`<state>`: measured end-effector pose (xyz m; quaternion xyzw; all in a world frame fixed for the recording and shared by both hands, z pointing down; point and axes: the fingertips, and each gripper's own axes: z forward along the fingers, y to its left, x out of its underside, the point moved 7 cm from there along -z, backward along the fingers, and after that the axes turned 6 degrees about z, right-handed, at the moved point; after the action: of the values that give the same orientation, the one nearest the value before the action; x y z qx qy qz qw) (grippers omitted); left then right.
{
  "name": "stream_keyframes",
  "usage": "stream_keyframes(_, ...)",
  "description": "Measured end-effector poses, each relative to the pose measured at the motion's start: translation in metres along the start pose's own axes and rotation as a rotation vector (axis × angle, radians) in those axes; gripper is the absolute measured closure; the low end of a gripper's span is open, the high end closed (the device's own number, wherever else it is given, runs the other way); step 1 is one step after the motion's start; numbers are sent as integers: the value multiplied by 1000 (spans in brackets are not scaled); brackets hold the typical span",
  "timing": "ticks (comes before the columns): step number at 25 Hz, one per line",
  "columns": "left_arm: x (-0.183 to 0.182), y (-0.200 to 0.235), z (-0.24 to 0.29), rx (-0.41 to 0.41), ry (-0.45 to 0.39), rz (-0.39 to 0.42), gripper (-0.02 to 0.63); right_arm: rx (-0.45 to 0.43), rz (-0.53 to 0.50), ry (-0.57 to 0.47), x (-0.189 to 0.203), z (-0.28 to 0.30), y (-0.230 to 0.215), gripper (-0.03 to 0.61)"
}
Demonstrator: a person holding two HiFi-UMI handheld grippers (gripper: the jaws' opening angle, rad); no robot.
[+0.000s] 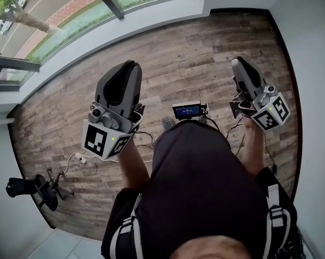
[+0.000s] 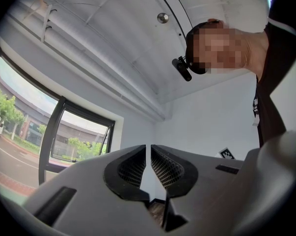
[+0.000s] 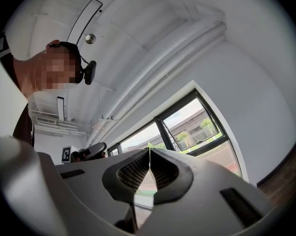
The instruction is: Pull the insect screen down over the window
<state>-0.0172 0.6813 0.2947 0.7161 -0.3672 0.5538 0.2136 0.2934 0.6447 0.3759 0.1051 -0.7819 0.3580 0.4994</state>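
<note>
The window runs along the far wall, with a street and trees outside; its dark frame also shows in the left gripper view and the right gripper view. I cannot make out an insect screen in any view. A person holds both grippers up over the wooden floor, a step back from the window. My left gripper has its jaws drawn together to a hairline slit, nothing between them. My right gripper has its tips touching and holds nothing.
A small device with a lit screen and trailing cables lies on the wooden floor by the person's feet. A black chair base stands at the lower left. White walls close in the room at the right and left.
</note>
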Motion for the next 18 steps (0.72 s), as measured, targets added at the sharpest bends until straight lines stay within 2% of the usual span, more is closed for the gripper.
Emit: stream_keyframes(18, -3, -17, 15, -6, 8, 32, 578, 1, -25, 0, -1, -12, -6, 571)
